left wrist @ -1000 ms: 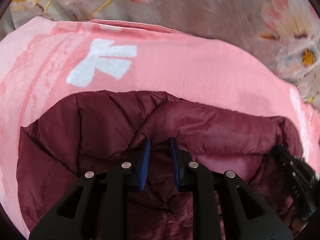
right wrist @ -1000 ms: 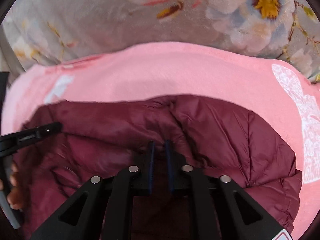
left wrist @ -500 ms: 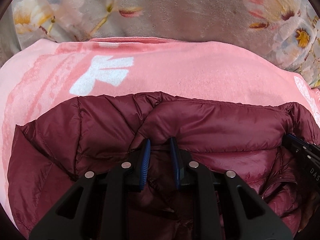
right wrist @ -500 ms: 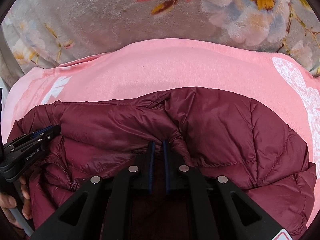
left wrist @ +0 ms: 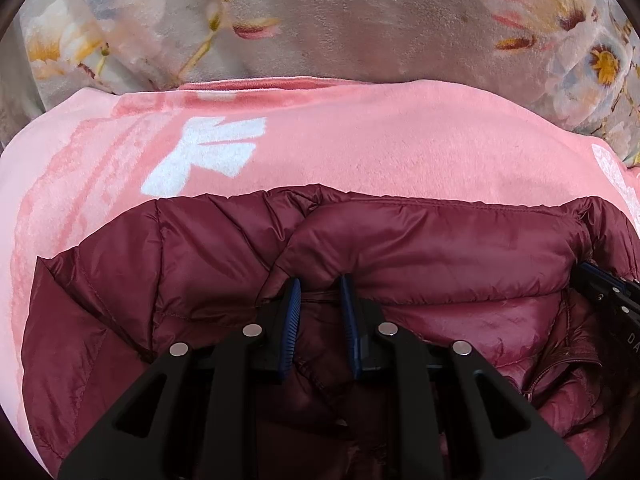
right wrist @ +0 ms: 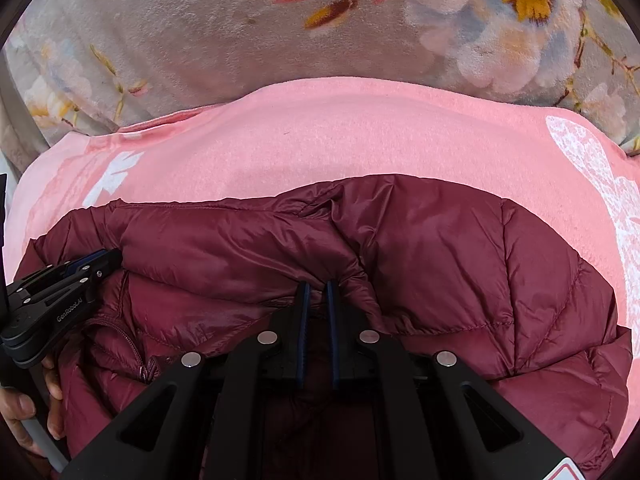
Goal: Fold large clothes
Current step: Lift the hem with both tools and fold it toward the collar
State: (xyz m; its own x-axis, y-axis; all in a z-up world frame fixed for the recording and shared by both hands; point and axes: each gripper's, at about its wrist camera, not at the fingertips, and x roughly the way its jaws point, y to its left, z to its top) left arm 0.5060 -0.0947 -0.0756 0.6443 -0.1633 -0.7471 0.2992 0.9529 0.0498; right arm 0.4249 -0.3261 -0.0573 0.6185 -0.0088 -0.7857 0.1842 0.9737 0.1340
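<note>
jacket (left wrist: 420, 248): maroon, puffy, quilted, glossy, zip open, lying on the pink blanket (left wrist: 360, 148) | left tool (left wrist: 320, 304): clamped on its folded edge | right tool (right wrist: 316, 304): likely clamped too, pads half buried | tip: move both tools level and together so the fold lands square

The puffer jacket (left wrist: 420, 248) was of smooth, slightly glossy quilted maroon cloth, its lining shinier. The pink blanket (left wrist: 360, 140) beneath it was matt, short-napped fleece; the floral cover (right wrist: 200, 40) along the blanket's far edge was matt plush. Each gripper (left wrist: 320, 312) (right wrist: 316, 312) was of matt black plastic with bright metal pins and ribbed blue pads (left wrist: 291, 316).
</note>
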